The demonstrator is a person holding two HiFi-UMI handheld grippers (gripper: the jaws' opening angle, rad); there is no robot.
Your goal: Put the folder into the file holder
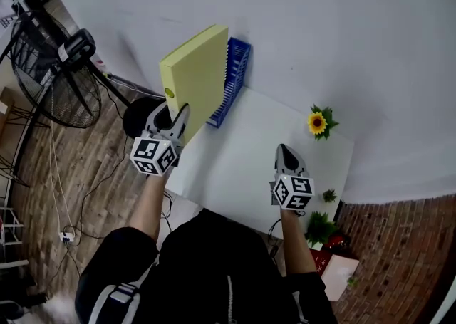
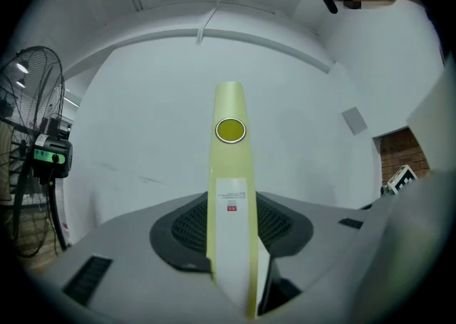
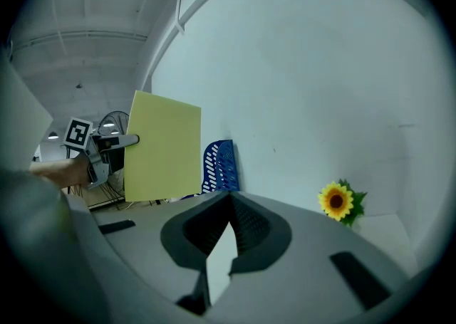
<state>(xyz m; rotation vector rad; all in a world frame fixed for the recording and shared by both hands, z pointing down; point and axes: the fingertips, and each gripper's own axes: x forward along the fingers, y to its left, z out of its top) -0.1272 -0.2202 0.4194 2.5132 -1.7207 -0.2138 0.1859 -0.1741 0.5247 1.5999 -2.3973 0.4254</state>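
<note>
A yellow-green folder (image 1: 196, 77) stands upright in the air, held by its spine at the table's far left corner, just left of the blue slotted file holder (image 1: 234, 77) that stands against the white wall. My left gripper (image 1: 177, 117) is shut on the folder's spine (image 2: 230, 166), pads pressed on both sides below the ring hole. Over the white table (image 1: 242, 159) my right gripper (image 1: 283, 150) is shut and holds nothing. The right gripper view shows the folder (image 3: 162, 148) just left of the file holder (image 3: 219, 166), beyond its closed tips (image 3: 229, 198).
A sunflower (image 1: 318, 122) stands at the table's back right by the wall. A floor fan (image 1: 50, 66) and cables are left of the table on the wooden floor. Small potted plants (image 1: 320, 228) sit below the table's right end, by a brick wall.
</note>
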